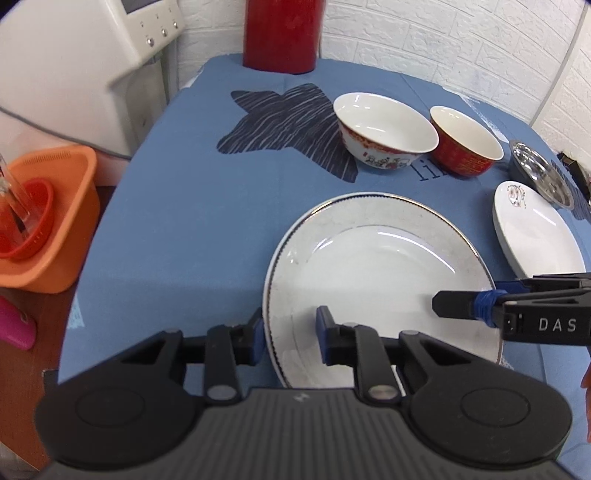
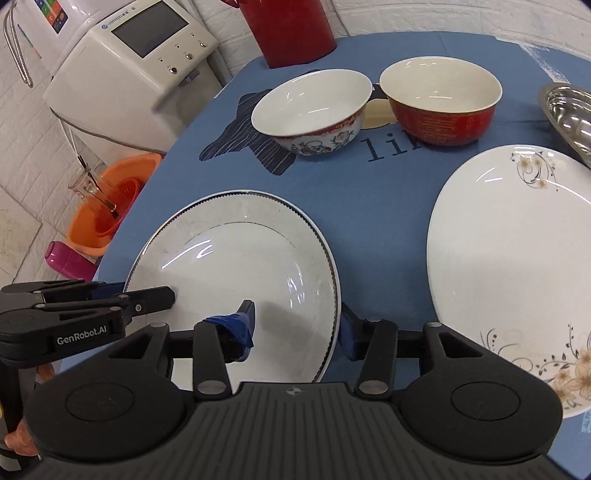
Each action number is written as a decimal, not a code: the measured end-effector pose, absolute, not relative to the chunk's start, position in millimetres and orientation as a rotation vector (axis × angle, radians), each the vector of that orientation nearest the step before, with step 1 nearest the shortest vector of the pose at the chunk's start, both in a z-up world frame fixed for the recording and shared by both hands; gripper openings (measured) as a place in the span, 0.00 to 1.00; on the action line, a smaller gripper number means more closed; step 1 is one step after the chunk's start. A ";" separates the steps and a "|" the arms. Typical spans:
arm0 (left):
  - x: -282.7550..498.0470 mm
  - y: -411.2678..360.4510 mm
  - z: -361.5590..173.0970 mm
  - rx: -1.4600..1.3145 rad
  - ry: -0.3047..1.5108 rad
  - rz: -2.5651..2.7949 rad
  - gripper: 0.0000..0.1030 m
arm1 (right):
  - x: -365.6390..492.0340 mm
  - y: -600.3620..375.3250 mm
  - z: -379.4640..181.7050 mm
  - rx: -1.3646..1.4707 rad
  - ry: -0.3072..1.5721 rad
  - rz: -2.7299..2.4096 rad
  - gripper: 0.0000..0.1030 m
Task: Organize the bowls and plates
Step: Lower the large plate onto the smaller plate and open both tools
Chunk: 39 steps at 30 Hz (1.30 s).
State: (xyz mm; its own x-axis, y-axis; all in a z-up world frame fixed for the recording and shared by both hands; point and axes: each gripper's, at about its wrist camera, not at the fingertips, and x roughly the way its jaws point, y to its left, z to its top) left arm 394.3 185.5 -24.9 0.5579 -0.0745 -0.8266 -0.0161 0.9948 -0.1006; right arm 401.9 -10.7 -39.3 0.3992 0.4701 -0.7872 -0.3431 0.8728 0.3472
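A large white plate [image 1: 380, 258] [image 2: 229, 258] with a toothed silver rim lies flat on the blue tablecloth [image 1: 192, 206]. My left gripper [image 1: 290, 339] is open and straddles its left rim, one finger outside and one over the plate. My right gripper [image 2: 295, 336] is open and straddles the opposite rim the same way. A floral white plate [image 1: 535, 236] [image 2: 517, 258] lies to the right. Behind stand a white bowl with a red patterned band [image 1: 384, 122] [image 2: 310, 107] and a red bowl [image 1: 465, 136] [image 2: 439, 92], both upright and side by side.
A steel dish [image 1: 543, 173] [image 2: 569, 107] sits at the far right. A tall red container [image 1: 280, 33] stands at the table's back edge. Off the table's left side are a white appliance [image 1: 74, 55], an orange basket [image 1: 48, 221] and a pink object [image 1: 14, 325].
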 end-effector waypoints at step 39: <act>206.3 121.2 -16.0 -0.046 0.946 -0.096 0.19 | 216.9 -49.3 -23.0 0.113 1.064 0.381 0.47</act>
State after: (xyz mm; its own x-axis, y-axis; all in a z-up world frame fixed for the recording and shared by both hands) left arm 206.3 121.2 -16.0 0.5809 -0.1026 -0.8075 0.0624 0.9947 -0.0815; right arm 217.0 -49.3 -23.0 0.4275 0.3580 -0.8301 -0.2500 0.9292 0.2720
